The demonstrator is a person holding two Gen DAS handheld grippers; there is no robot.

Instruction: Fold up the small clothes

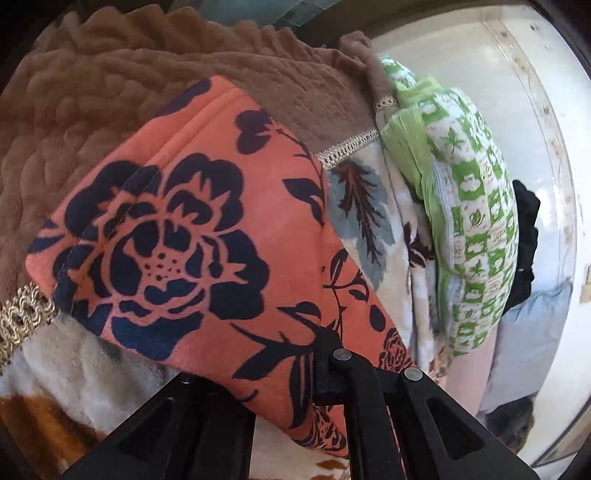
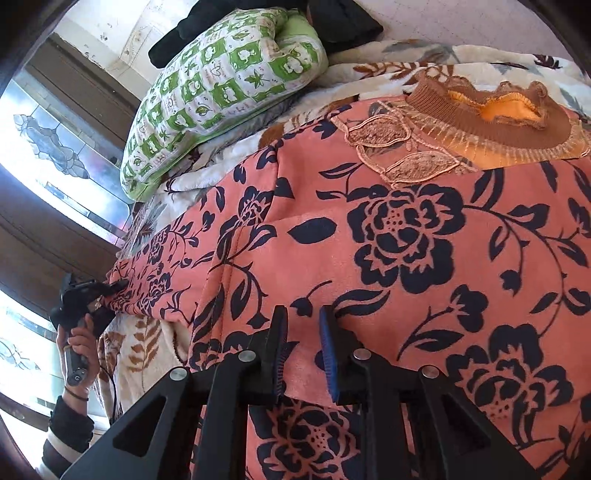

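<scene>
A pale wall (image 1: 461, 92) with speckled marks and a dark wooden window frame (image 2: 55, 236) with patterned leaded glass are closing in the room behind a bed (image 2: 461, 26), whose quilted mattress is lying under a cream blanket printed with brown and grey leaves (image 2: 140, 354). Over that blanket the coral garment with navy roses (image 2: 406, 240) is spreading across most of the bed, its brown knitted collar (image 2: 491, 107) and leaf-shaped lace trim pointing away from the right wrist camera. A green-and-white checked pillow (image 2: 221, 92) is resting beside the garment's far sleeve, with dark clothing piled behind it, and a fuzzy brown textured fabric (image 1: 110, 110) is lying under the sleeve in the left view. The left tongs (image 1: 321, 354) are pinching the edge of the sleeve, closed on the cloth, held in a bare hand (image 2: 79, 343). The right tongs (image 2: 303, 354) are standing slightly parted over the garment's hem, and I cannot tell whether cloth is caught between them.
</scene>
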